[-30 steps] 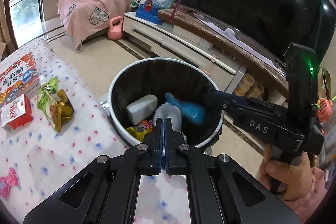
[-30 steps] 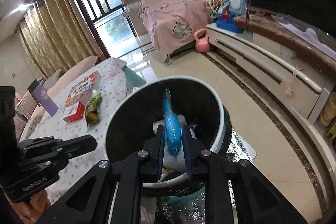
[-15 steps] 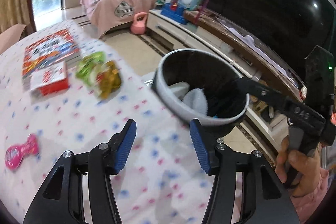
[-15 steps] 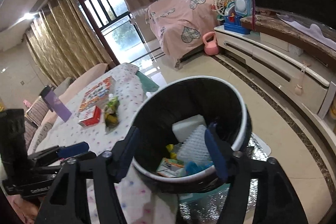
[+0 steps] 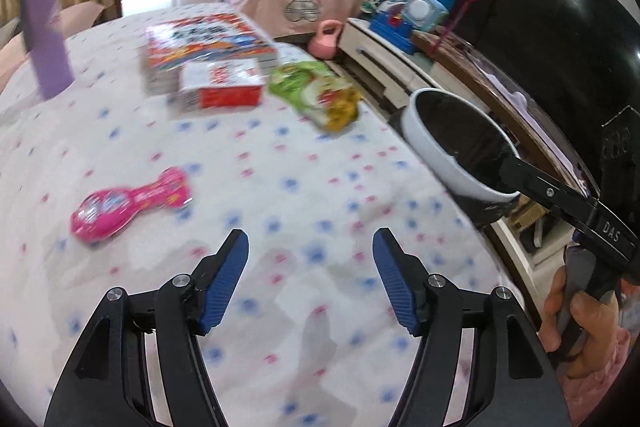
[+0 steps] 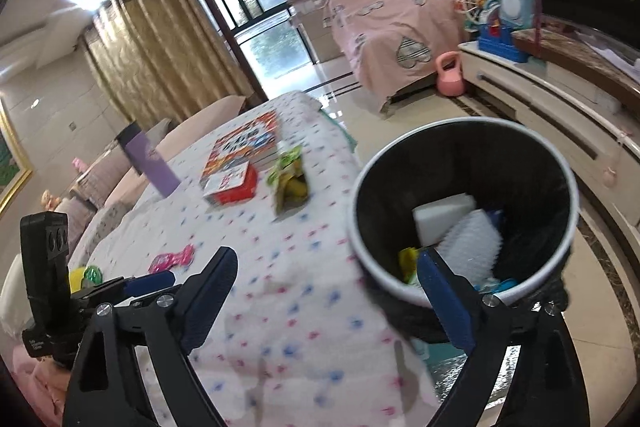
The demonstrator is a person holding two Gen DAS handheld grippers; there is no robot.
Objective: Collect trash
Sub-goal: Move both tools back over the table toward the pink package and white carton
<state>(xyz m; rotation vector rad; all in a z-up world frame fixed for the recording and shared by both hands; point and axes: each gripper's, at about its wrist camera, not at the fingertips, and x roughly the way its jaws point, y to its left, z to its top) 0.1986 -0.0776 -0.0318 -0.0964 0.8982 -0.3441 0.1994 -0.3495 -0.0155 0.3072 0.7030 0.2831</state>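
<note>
Both tools spread, empty, jaws just opened; green snack wrapper [image 5: 316, 95] near surface's bin-side edge: light, crinkly, I'd pinch its flat end.

Gold curtains [image 6: 160, 39] flank a bright window [image 6: 260, 15]; glossy tiled floor [image 6: 520, 147].

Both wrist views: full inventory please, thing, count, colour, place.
Round trash bin: 1, white rim, black liner, beside the table; holds white foam block, white bristly piece, yellow and blue scraps.
Dotted tablecloth: 1, white, covers the table.
Green-yellow snack wrapper: 1, table, near bin.
Red-white small box: 1, beside wrapper.
Colourful flat box: 1, behind red box.
Pink plastic packet: 1, table, near side.
Purple bottle: 1, far corner.
Pink kettlebell: 1, floor.
Left gripper: black, blue pads, open, empty.
Right gripper: same, open, empty.
</note>
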